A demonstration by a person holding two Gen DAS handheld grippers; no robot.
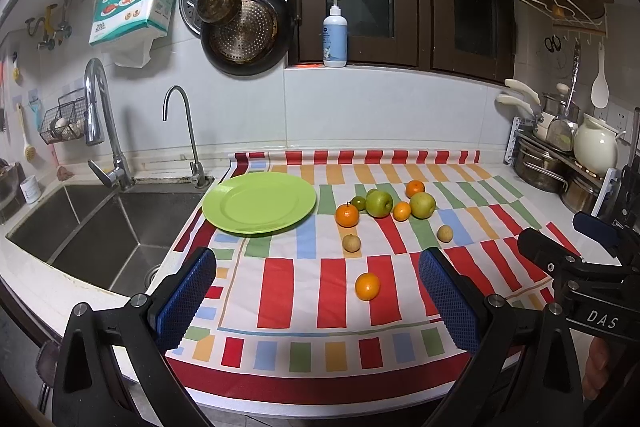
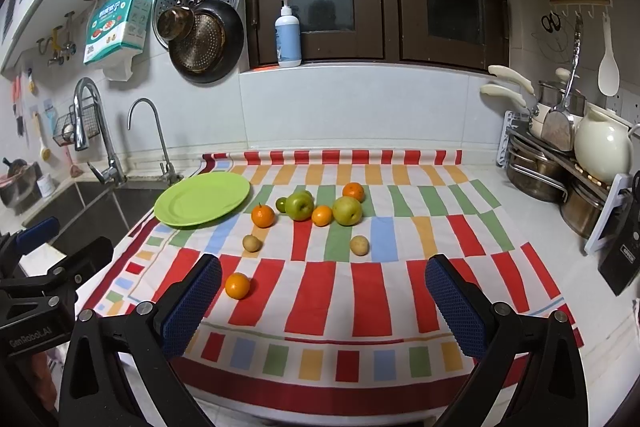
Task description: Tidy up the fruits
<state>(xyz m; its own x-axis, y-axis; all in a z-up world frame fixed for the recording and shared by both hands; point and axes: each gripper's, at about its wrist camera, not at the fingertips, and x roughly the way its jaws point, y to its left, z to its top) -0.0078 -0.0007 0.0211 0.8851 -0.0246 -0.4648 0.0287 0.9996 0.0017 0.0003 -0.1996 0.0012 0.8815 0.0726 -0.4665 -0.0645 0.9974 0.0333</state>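
Left gripper: jaws spread wide, blue pads holding nothing, touching nothing, poised over the near edge of the striped cloth. Right gripper: jaws likewise spread wide and empty, over the same near edge. Each gripper shows at the margin of the other's view, cut off by the frame.

Fruits all lie on the cloth on the counter, none on the green plate, which sits at the cloth's far left corner beside the sink. Main cluster right of the plate: a green apple, a second, yellower apple, a small orange between them and touching or nearly so, another orange behind the yellower apple, a larger orange with a stem at the cluster's left, and a small dark green fruit partly hidden behind the green apple. Kind of that green fruit cannot be made out.

Two small tan round fruits lie apart from the cluster, nearer the grippers: one left, one right. Species unclear. A lone orange lies nearest, well apart from the rest, between the left gripper's pads in that view, though not touched.

Fisheye bends the counter edges; the front rim of the cloth is hidden under the gripper bodies.
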